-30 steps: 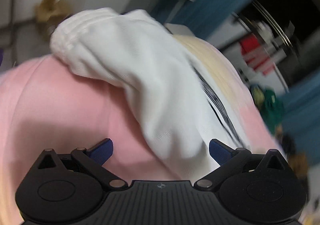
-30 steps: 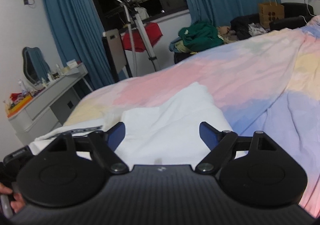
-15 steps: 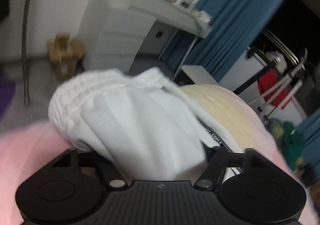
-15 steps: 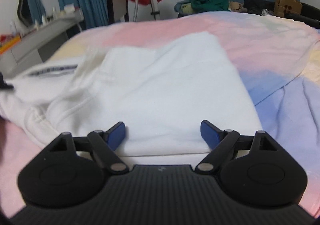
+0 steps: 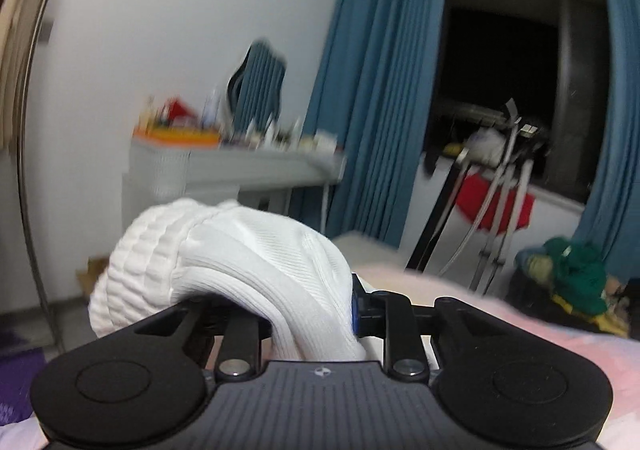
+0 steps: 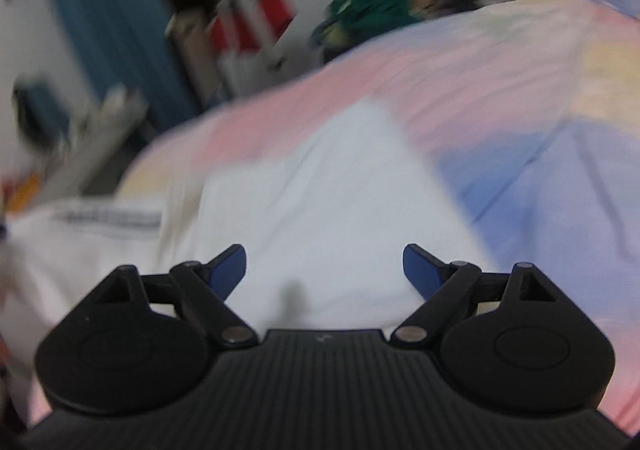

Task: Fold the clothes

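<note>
We see the left gripper (image 5: 312, 314); its jaws have just been closing and now clench a bunched white sleeve (image 5: 224, 262), lifted above the bed (image 5: 560, 334). The right gripper (image 6: 324, 270) is released over the white garment (image 6: 320, 201), which probably lies flat there.

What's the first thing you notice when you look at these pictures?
A puffy white sleeve cuff bunched up right in front, pinched by the left gripper, whose jaws have just been closing on it. In the other view, the white garment lies on a pastel bedspread, with the right gripper open above it. Behind, blue curtains frame a dark window.
</note>
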{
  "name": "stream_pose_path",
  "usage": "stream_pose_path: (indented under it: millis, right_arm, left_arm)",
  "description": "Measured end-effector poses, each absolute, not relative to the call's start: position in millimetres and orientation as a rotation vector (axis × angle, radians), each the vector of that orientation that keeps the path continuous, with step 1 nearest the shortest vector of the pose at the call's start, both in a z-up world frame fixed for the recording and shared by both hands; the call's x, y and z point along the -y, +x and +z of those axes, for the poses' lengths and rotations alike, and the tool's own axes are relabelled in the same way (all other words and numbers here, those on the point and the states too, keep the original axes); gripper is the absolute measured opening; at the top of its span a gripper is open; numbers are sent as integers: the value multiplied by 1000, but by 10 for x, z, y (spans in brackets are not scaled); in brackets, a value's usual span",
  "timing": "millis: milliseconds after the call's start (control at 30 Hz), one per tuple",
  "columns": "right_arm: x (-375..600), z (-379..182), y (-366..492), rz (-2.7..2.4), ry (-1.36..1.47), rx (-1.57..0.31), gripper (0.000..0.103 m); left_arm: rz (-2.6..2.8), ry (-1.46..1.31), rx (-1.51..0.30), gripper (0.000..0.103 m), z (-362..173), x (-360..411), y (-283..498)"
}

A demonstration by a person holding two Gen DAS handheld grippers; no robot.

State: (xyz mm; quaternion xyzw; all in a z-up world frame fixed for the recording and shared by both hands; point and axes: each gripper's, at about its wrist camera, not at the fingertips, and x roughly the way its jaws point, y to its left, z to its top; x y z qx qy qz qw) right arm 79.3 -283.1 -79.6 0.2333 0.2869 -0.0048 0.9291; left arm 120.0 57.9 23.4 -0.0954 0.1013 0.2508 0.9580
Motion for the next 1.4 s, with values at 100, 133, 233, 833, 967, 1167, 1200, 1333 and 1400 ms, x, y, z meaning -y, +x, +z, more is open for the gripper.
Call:
stream_pose_path:
  millis: [100, 133, 233, 833, 967, 1167, 1200, 1333, 1400]
  right_arm:
    - [3153, -631, 647, -52, 564, -512, 87]
    - [3245, -606, 617, -69, 581, -499, 87]
    - [3503, -601, 589, -129, 632, -496, 87]
    - [4495, -825, 469, -153, 959, -399, 89]
    - [4487, -911, 551, -100, 1011, -424, 89]
    - [4359, -1004, 643, -36, 1044, -478, 89]
    - [4309, -1020, 672, -8, 1047, -489, 89]
    - [4056, -1120, 877, 79, 1042, -577, 89]
    - [3922, -1191, 996, 80, 1028, -625, 89]
  left_arm:
    - [483, -122, -135, 25, 379, 31, 1190]
    - [471, -90, -119, 25, 399, 265, 1190]
    - [426, 12, -83, 24, 423, 960, 1213]
    - [1, 607, -250, 31, -1268, 3738, 1289]
    - [-42, 670, -225, 56, -1340, 3701, 1131]
    - [-81, 745, -226, 88, -1287, 3579, 859]
    - [-73, 747, -238, 88, -1291, 3386, 933]
    - [-6, 704, -297, 89, -1323, 2524, 985]
    - [28, 618, -337, 93, -1315, 2202, 992]
